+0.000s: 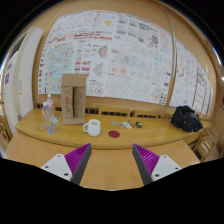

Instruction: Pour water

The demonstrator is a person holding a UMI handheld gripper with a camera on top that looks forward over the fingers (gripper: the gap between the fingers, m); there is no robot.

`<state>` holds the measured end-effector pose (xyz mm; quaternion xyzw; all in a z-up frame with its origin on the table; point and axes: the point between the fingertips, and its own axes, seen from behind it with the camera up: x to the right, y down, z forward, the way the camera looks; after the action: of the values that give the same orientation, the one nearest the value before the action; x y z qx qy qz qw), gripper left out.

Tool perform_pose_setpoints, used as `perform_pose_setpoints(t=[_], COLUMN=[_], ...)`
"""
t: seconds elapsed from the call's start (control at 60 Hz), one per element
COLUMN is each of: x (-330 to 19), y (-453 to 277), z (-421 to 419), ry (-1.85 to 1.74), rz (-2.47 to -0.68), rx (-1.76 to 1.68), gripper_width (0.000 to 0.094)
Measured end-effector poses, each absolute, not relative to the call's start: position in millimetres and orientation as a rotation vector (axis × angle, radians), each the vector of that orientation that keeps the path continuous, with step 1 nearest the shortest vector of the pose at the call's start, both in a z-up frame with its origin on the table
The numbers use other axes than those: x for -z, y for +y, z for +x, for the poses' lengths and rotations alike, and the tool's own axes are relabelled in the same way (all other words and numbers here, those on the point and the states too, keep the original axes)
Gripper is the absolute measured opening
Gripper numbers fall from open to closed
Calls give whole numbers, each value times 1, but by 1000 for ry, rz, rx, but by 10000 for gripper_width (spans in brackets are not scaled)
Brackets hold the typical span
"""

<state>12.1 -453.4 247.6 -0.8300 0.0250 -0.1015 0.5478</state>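
The single camera rode on the gripper (113, 163) and looked forward along its two fingers, which framed the lower part of the view. It faced level across the wooden table (120, 135) toward the poster-covered wall (110, 50), from well back. The bottle (49, 113), mug (92, 127) and black bag (186, 118) stood far beyond the fingers.

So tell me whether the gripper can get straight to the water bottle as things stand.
Probably yes. The gripper is open and holds nothing, and the water bottle stands well beyond it on the far table, off toward the left finger's side. Bare tabletop lies between; the white mug sits beside the route, not across it.
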Motion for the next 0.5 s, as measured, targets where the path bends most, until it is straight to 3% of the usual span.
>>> perform_pose_setpoints(t=[0.117, 0.233, 0.5], x=[-222, -175, -91], y=[-454, -438, -367], z=[-1, -46, -223], ry=[49, 36, -26], rz=[-2017, -2063, -2138], rx=[255, 258, 80], gripper_width=[851, 849, 844])
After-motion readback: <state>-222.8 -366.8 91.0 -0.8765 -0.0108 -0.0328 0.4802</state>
